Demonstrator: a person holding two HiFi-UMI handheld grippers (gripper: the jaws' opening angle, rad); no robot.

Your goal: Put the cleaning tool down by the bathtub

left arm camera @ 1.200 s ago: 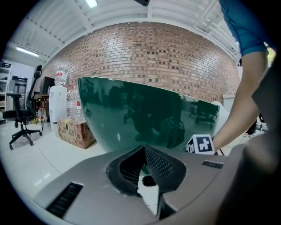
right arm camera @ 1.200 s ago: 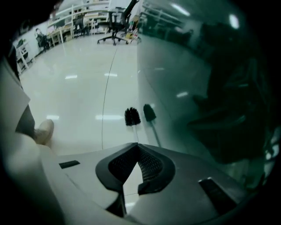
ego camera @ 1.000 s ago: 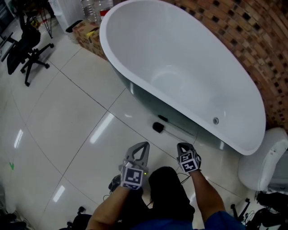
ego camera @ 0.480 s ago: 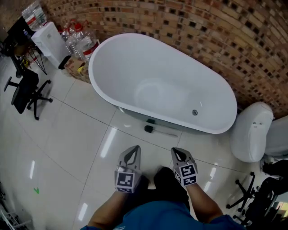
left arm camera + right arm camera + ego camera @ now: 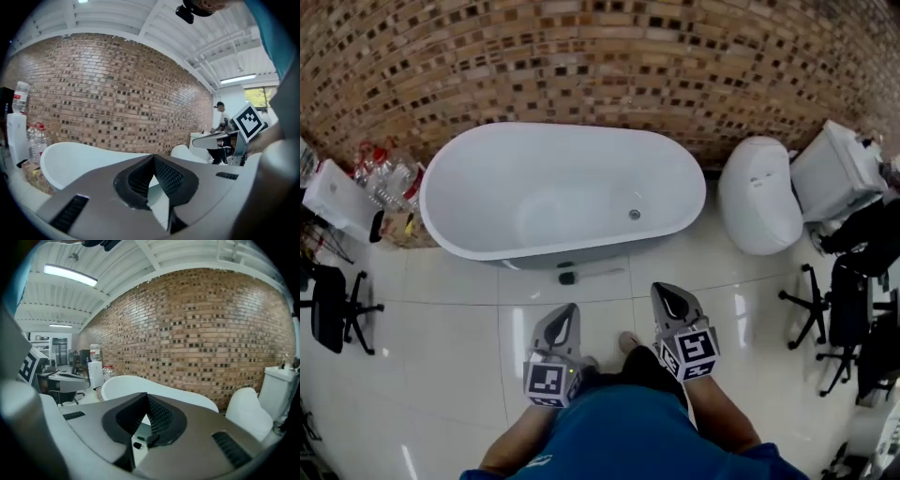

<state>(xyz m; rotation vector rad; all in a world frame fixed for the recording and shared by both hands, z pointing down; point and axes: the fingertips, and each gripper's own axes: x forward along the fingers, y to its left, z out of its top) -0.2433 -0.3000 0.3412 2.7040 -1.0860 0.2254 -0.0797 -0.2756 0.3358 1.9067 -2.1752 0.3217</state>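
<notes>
The black-headed cleaning tool with a thin dark handle (image 5: 584, 274) lies flat on the glossy white tiled floor (image 5: 441, 328). It is just beside the base of the white oval bathtub (image 5: 478, 178), so it appears to be already set down. It sits straight ahead of both hand-held grippers, between them and the tub. Its long axis runs across the head view, roughly parallel to the tub's near side, with the head at the left end. The left hand-held gripper (image 5: 569, 311) is the nearer, almost in line with that head; the right hand-held gripper (image 5: 667, 293) stands off to the handle's side. Both are clenched and empty, clear of the tool. Compared with a second ago, the tub has swung from diagonal to lying across the view and looks farther off. The tool has kept its place by the tub.
</notes>
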